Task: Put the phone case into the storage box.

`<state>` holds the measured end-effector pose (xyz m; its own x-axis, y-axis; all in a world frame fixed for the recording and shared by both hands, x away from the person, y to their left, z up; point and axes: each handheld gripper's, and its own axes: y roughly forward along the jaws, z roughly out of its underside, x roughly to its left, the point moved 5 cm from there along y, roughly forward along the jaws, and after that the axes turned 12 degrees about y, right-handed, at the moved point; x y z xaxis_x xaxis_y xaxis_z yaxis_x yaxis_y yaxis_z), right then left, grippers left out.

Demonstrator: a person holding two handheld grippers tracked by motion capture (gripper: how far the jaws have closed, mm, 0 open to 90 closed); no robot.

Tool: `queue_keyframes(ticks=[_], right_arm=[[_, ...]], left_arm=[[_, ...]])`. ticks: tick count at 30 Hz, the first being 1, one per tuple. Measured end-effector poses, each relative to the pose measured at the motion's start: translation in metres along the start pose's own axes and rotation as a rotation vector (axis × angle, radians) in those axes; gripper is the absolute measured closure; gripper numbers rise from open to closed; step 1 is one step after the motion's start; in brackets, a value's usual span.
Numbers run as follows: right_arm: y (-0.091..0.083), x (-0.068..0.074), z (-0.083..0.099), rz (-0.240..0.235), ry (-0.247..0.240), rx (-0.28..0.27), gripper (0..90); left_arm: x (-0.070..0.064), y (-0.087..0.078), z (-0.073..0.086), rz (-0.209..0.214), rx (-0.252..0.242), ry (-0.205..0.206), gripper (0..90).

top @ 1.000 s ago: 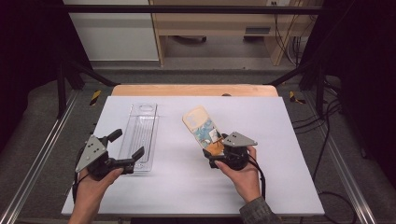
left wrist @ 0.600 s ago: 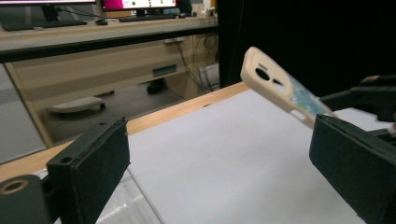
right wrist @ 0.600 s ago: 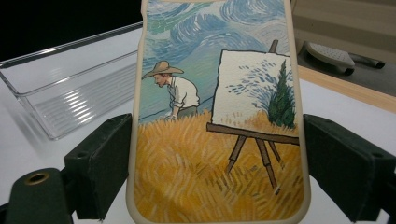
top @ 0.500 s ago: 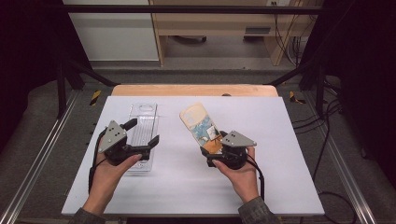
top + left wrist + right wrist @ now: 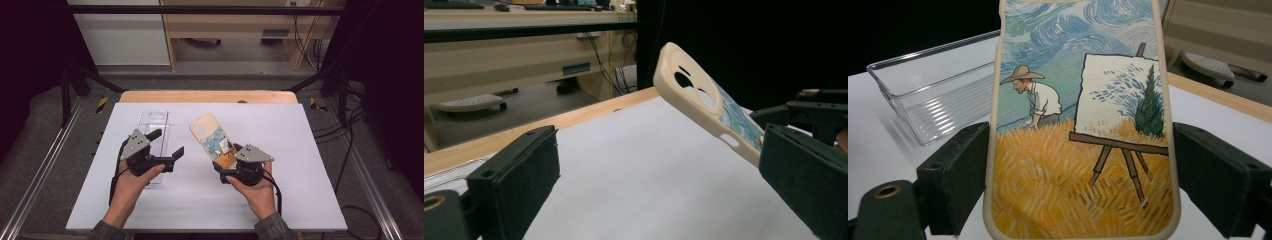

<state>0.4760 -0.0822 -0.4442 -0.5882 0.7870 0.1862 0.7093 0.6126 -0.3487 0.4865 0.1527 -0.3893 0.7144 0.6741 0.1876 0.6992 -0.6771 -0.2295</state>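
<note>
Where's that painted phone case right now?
In the high view, the phone case sits right of centre, clamped in the right gripper and tilted up off the table, right of the clear tray.
</note>
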Motion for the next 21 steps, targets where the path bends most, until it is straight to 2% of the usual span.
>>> queue_keyframes(ticks=[9, 16, 18, 21], right_arm=[[0.0, 0.0, 0.004, 0.004, -0.003, 0.005, 12.2], [-0.001, 0.002, 0.006, 0.0, 0.0, -0.001, 12.2], [-0.001, 0.004, 0.006, -0.003, -0.002, -0.002, 12.2], [0.0, 0.006, 0.007, -0.008, -0.006, -0.001, 12.2]], left_arm=[[-0.016, 0.013, 0.004, 0.048, 0.011, 0.006, 2.8], [-0.018, 0.017, 0.008, 0.038, 0.013, -0.011, 3.6], [-0.02, 0.018, 0.008, 0.046, 0.012, -0.025, 3.7], [-0.021, 0.02, 0.008, 0.051, 0.018, -0.023, 3.7]])
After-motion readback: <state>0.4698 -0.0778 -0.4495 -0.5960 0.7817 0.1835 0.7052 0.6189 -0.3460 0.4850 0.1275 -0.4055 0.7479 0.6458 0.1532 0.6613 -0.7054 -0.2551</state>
